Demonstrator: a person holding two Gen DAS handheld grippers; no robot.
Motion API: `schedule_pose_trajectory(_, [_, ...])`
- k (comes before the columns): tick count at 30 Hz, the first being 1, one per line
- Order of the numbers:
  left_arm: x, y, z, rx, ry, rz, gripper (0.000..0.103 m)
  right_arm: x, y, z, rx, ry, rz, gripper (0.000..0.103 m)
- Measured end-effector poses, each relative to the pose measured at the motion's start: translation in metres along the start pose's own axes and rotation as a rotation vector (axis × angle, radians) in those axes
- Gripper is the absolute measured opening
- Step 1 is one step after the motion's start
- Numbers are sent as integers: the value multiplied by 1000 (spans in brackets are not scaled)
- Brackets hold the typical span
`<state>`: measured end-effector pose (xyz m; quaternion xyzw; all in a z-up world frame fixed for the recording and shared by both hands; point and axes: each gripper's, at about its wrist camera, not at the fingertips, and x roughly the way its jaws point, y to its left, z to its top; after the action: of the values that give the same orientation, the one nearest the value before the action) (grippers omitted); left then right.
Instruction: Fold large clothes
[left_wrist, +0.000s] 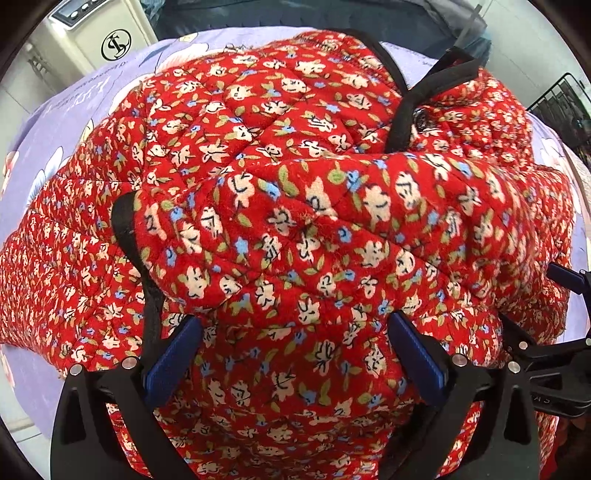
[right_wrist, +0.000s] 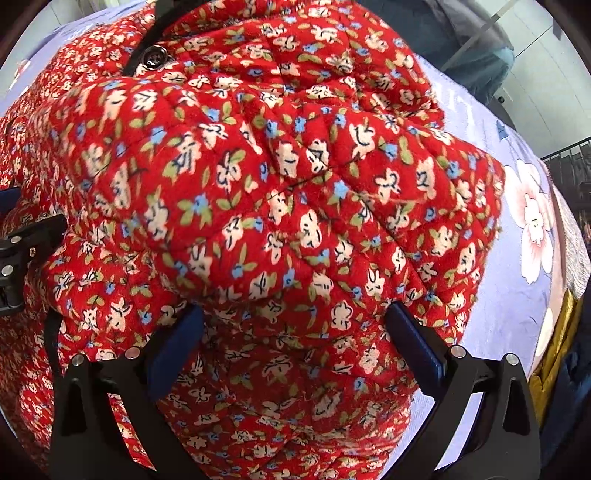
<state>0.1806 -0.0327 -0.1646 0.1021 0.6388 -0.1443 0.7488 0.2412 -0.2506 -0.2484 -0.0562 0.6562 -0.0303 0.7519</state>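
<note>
A red quilted jacket (left_wrist: 280, 140) with small white and blue flowers and black trim lies bunched on a lilac flowered sheet (left_wrist: 59, 122). A padded fold of it lies across the front in both views. My left gripper (left_wrist: 293, 332) is open, its blue pads spread wide with the jacket cloth between and beneath them. My right gripper (right_wrist: 293, 325) is open in the same way over the jacket (right_wrist: 280, 192), near its right edge. The right gripper's black body shows at the right edge of the left wrist view (left_wrist: 554, 354). A metal snap button (right_wrist: 153, 57) sits on the black placket.
The sheet (right_wrist: 517, 236) runs on to the right of the jacket, with a large pink flower print. A white appliance (left_wrist: 92, 33) stands at the back left. A black wire rack (left_wrist: 565, 107) is at the far right. Yellow cloth (right_wrist: 554, 354) hangs at the bed's right edge.
</note>
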Motion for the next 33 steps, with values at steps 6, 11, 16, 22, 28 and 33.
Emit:
schedule_pose_trajectory(6, [-28, 21, -17, -67, -30, -27, 97, -43, 12, -15, 68, -48, -22, 97])
schedule_pose_trajectory(11, [-55, 61, -49, -172, -76, -52, 97, -77, 17, -37, 158, -88, 103, 97])
schedule_pose_trajectory(16, [-65, 121, -87, -302, -86, -94, 97, -102, 43, -64, 129, -94, 134, 97])
schedule_pose_trajectory(22, [-74, 200, -124, -464, -91, -84, 96, -114, 90, -96, 88, -62, 176, 97])
schedule_pose_trajectory(28, [-72, 273, -153, -682, -89, -77, 94, -116, 131, -114, 37, -39, 199, 97])
schedule_pose_trajectory(33, [-75, 325, -163, -821, -142, -73, 93, -114, 151, -126, 52, -17, 195, 97])
